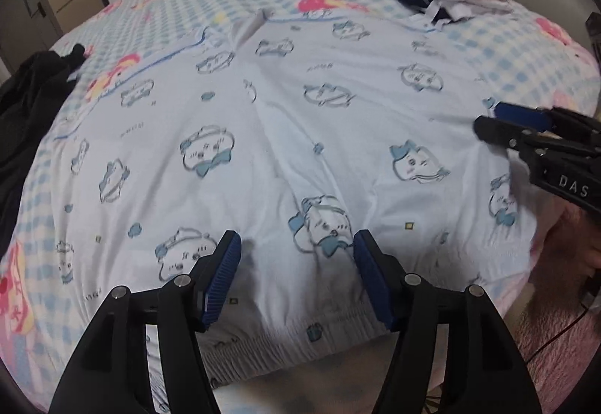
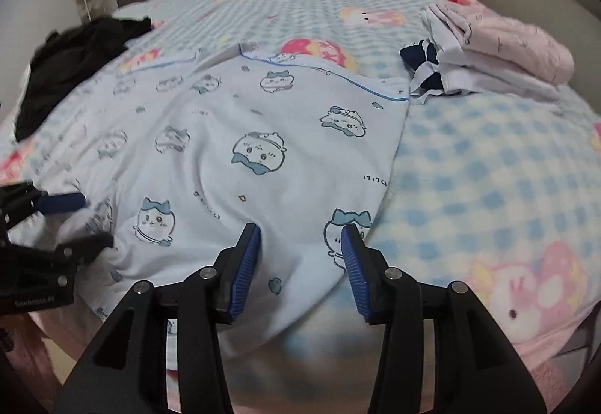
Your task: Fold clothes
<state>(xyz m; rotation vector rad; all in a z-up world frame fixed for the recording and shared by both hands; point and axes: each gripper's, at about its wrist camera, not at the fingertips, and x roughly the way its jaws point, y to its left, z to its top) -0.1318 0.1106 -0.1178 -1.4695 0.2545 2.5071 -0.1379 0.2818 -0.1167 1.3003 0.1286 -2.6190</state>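
Pale-blue cartoon-print cotton pyjama trousers point(image 1: 285, 136) lie spread flat mid-frame on checked bed blanket point(image 2: 488, 158) | left tongs point(image 1: 296, 275) spread, empty | right tongs point(image 2: 300, 264) spread, empty | risk: blanket pinched with hem, fold bunched.

The letters "DAS" are printed in white on the black body of the right tool point(image 1: 488, 121). A white brand mark is seen on the left tool point(image 2: 90, 220), too blurred to be read.
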